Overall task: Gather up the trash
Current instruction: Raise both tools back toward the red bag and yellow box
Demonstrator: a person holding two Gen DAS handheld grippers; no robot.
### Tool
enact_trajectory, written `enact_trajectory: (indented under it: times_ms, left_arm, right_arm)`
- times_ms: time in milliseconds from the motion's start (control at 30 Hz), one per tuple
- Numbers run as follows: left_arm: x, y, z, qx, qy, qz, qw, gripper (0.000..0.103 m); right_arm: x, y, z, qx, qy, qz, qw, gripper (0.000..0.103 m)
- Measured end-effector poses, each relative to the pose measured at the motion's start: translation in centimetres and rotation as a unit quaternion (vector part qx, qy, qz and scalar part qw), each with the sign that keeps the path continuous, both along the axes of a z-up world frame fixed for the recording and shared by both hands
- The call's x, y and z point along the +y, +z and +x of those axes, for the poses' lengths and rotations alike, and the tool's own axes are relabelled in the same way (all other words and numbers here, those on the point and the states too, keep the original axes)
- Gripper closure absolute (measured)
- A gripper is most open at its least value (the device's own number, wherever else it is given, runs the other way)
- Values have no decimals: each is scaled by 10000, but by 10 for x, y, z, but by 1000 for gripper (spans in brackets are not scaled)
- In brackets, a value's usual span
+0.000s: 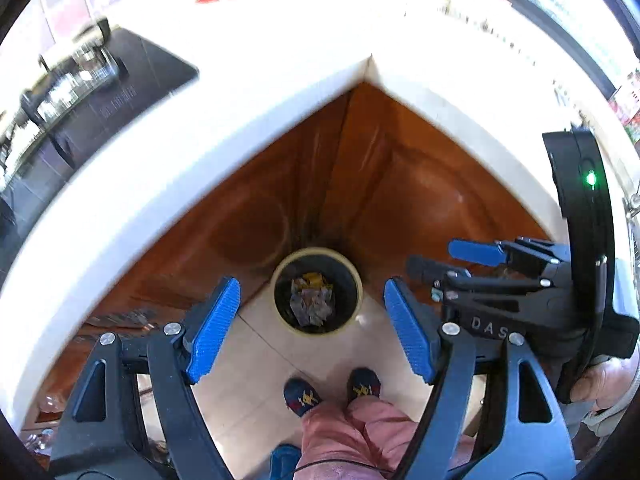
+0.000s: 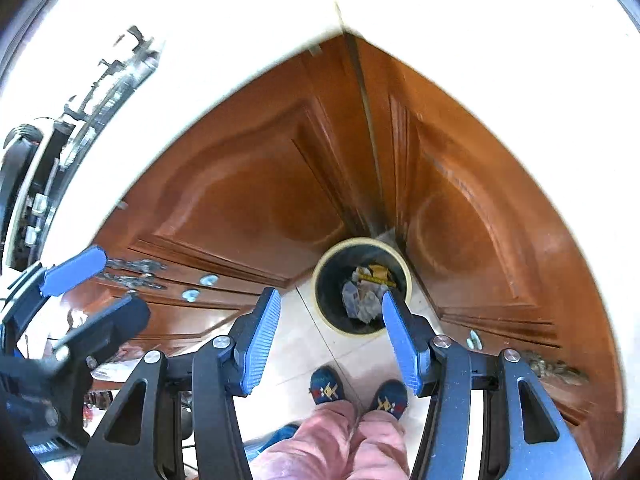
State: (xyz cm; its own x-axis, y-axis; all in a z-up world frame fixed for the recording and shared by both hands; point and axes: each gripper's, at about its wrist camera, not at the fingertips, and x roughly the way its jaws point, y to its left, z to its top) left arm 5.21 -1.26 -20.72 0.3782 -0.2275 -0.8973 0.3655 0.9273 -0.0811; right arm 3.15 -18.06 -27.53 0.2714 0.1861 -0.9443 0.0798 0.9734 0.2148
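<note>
Crumpled wrappers [image 1: 312, 298] already lie inside the round trash bin [image 1: 280, 280] on the floor in the cabinet corner. My left gripper [image 1: 312, 322] and right gripper [image 2: 328, 338] hang above that bin, both released and empty; any remaining trash is out of sight.

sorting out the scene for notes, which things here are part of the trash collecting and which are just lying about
Part of the job:
- trash bin on the floor in the cabinet corner
- crumpled wrappers inside it
- left gripper, open and empty
- right gripper, open and empty

Just lying about:
- black cooktop on the white counter
- wooden cabinet doors
- person's slippers
</note>
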Motion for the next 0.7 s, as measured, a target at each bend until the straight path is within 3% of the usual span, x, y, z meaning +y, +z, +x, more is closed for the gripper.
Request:
enact_trajectory:
  times_ms: [467, 700]
  left_arm:
    - [39, 141, 14, -1151, -47, -276, 9930, 30]
    - [57, 196, 31, -1720, -194, -315, 9844, 30]
  right_arm:
    - [26, 160, 10, -1112, -10, -252, 9935, 49]
    - [39, 211, 24, -1601, -103, -441, 9861, 45]
